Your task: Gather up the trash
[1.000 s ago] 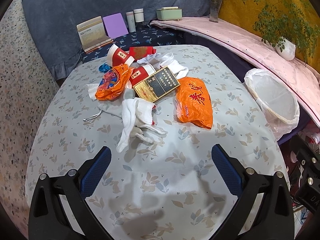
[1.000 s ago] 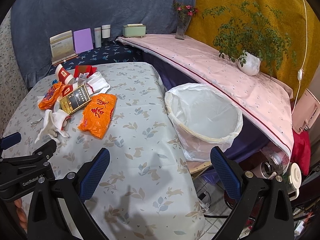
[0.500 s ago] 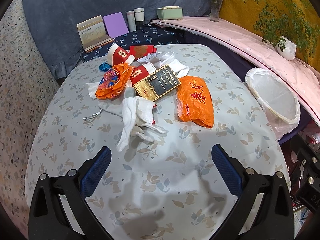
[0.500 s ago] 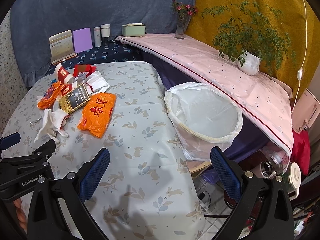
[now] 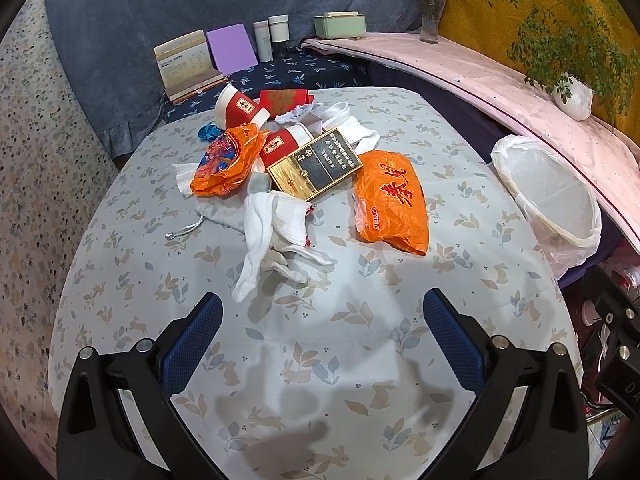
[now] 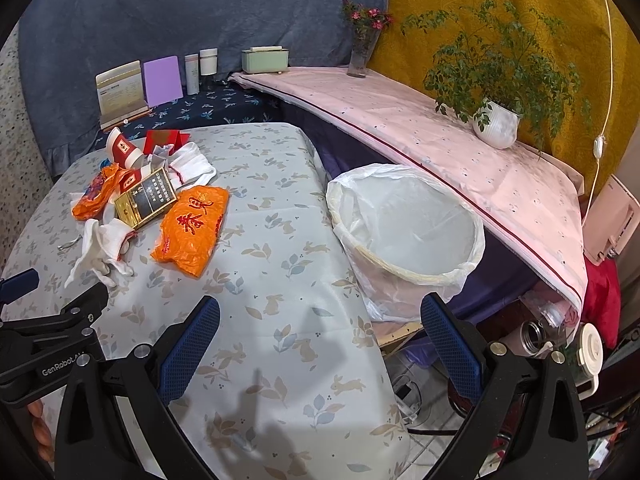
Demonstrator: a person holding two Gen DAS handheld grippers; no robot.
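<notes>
A heap of trash lies on the floral table: an orange plastic bag (image 5: 394,200) (image 6: 192,228), a second crumpled orange bag (image 5: 222,162), a gold and black box (image 5: 314,164) (image 6: 146,198), two red paper cups (image 5: 240,108), a red envelope (image 5: 284,100) and white socks (image 5: 276,232). A bin lined with a white bag (image 5: 548,204) (image 6: 408,236) stands off the table's right edge. My left gripper (image 5: 322,340) is open and empty, above the table short of the heap. My right gripper (image 6: 320,336) is open and empty, over the table's right edge near the bin.
A pink-covered shelf (image 6: 440,136) runs behind the bin with a potted plant (image 6: 496,124) and a flower vase (image 6: 362,56). Cards, bottles and a green box (image 5: 340,26) stand at the back. Bottles and clutter (image 6: 560,340) lie on the floor at right.
Both grippers have drifted very slightly; the heap sits a little farther in the left wrist view. Nothing was taken hold of.
</notes>
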